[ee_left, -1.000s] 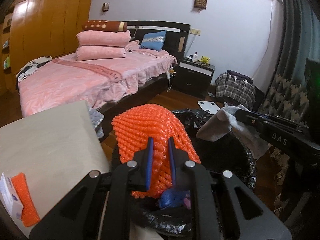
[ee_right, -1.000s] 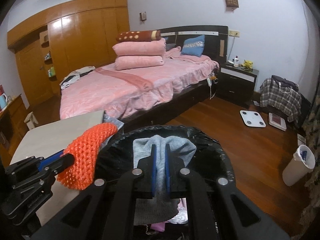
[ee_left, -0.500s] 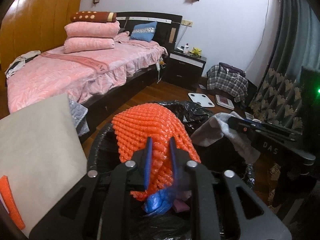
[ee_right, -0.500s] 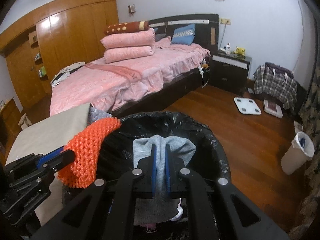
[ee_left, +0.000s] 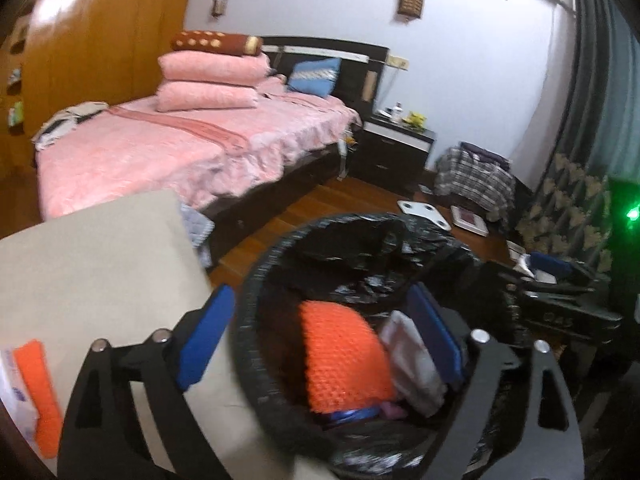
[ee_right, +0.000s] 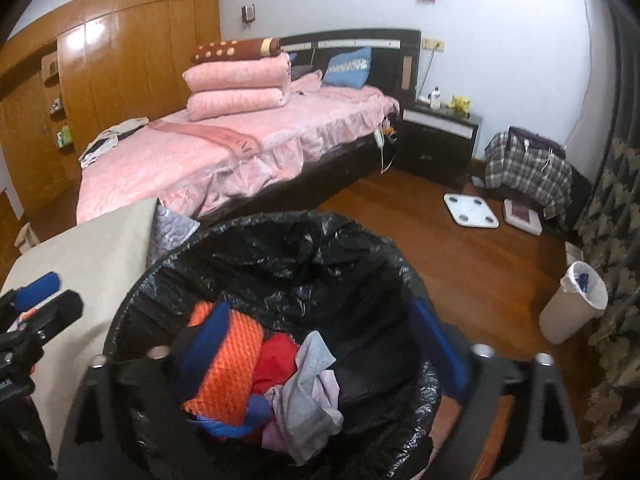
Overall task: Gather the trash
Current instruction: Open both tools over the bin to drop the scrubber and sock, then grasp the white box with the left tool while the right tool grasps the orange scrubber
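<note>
A bin lined with a black bag [ee_left: 272, 264] [ee_right: 280, 240] stands below both grippers. An orange knitted net [ee_left: 344, 360] [ee_right: 232, 364] and a grey cloth [ee_right: 308, 396] [ee_left: 416, 364] lie inside it on other rubbish. My left gripper [ee_left: 320, 332] is open and empty above the bin's left rim. My right gripper [ee_right: 316, 352] is open and empty above the bin's mouth. The left gripper's tip also shows at the left edge of the right wrist view [ee_right: 40, 312].
A beige table top [ee_left: 100, 272] stands left of the bin, with an orange strip [ee_left: 36, 392] and a white packet [ee_left: 12, 396] on it. A pink bed [ee_right: 224, 148], a nightstand [ee_right: 440, 140], a white scale [ee_right: 470, 210] and a small white bin [ee_right: 572, 304] lie beyond.
Both grippers have opened. The orange net dropped from the left gripper and the grey cloth from the right gripper into the bin.
</note>
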`<state>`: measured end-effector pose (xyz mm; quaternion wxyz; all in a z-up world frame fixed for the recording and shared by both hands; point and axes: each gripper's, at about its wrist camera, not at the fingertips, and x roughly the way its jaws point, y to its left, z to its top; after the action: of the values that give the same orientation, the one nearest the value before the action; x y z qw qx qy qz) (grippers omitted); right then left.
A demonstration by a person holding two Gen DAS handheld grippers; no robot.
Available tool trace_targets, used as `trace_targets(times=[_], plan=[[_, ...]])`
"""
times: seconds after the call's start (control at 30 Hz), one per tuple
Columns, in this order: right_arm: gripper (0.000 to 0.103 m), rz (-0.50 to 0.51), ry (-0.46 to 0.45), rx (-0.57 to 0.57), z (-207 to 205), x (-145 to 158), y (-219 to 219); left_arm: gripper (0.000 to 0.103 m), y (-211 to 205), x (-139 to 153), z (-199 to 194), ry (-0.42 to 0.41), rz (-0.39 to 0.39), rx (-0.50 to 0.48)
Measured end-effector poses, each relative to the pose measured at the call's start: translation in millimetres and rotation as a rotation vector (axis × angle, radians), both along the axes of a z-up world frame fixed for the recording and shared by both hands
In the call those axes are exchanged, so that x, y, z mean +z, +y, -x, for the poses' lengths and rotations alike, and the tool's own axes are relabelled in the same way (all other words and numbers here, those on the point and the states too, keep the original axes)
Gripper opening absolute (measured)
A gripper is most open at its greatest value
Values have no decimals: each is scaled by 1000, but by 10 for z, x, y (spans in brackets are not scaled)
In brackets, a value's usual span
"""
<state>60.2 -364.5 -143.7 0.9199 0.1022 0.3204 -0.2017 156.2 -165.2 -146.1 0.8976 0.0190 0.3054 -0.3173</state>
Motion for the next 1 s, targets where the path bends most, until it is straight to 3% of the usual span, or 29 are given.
trace_targets(times=[0.2, 0.6, 1.0], plan=[[97, 1, -42, 43, -73, 129, 152, 91, 436, 118, -22, -5, -8, 120], [97, -18, -93, 201, -441, 294, 886, 91, 1342, 290, -4, -52, -68, 336], [97, -5, -88, 391, -744, 215, 1831, 91, 2192, 165, 85, -22, -138, 514]])
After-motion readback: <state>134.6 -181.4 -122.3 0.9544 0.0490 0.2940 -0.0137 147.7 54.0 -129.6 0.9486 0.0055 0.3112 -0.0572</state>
